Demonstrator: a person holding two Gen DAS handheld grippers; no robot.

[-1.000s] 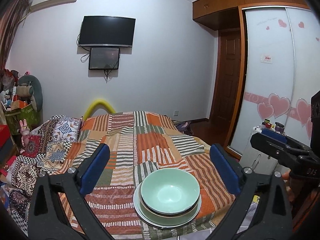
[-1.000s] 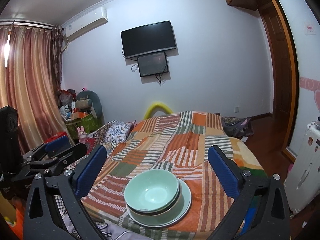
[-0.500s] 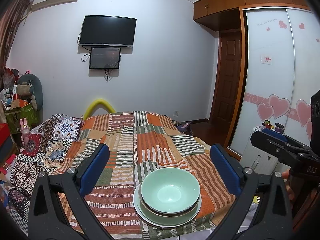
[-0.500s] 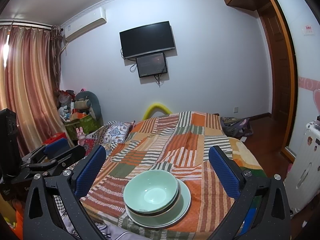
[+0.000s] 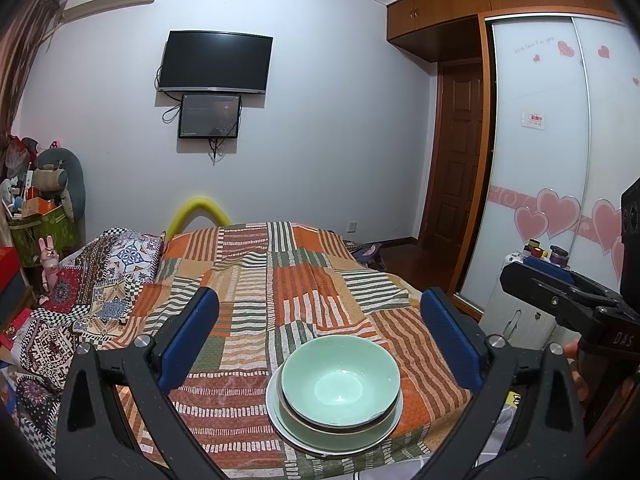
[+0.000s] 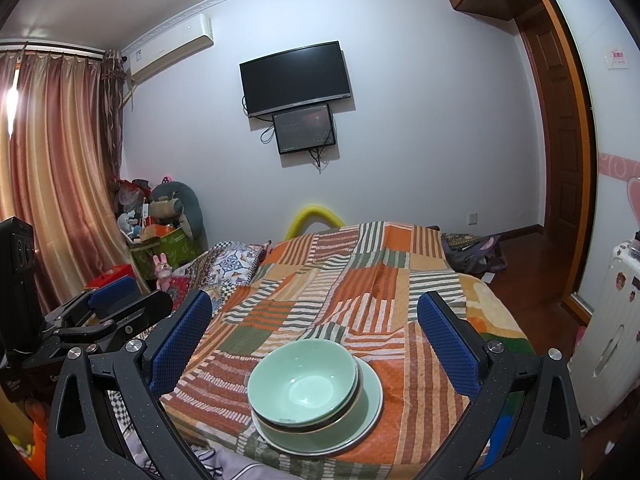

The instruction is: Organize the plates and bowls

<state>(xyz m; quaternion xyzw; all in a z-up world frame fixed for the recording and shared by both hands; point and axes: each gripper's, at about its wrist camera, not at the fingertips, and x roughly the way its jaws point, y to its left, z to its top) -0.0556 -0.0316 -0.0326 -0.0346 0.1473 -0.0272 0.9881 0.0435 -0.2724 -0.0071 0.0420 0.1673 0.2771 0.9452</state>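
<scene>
White letters "DAS" stand on the black body of the right gripper (image 5: pixel 576 304), seen at the right edge of the left wrist view. Pale cursive writing runs near the top of the wardrobe door (image 5: pixel 536 160) beside pink hearts, but it is too small to read. A small white sign (image 5: pixel 533 119) with red characters on the same door is also not legible.

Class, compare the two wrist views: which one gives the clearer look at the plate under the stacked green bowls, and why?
The right wrist view: the plate shows a broad band of rim beside the green bowls. In the left wrist view the plate is mostly covered by the bowls, leaving only a thin crescent of rim.
</scene>
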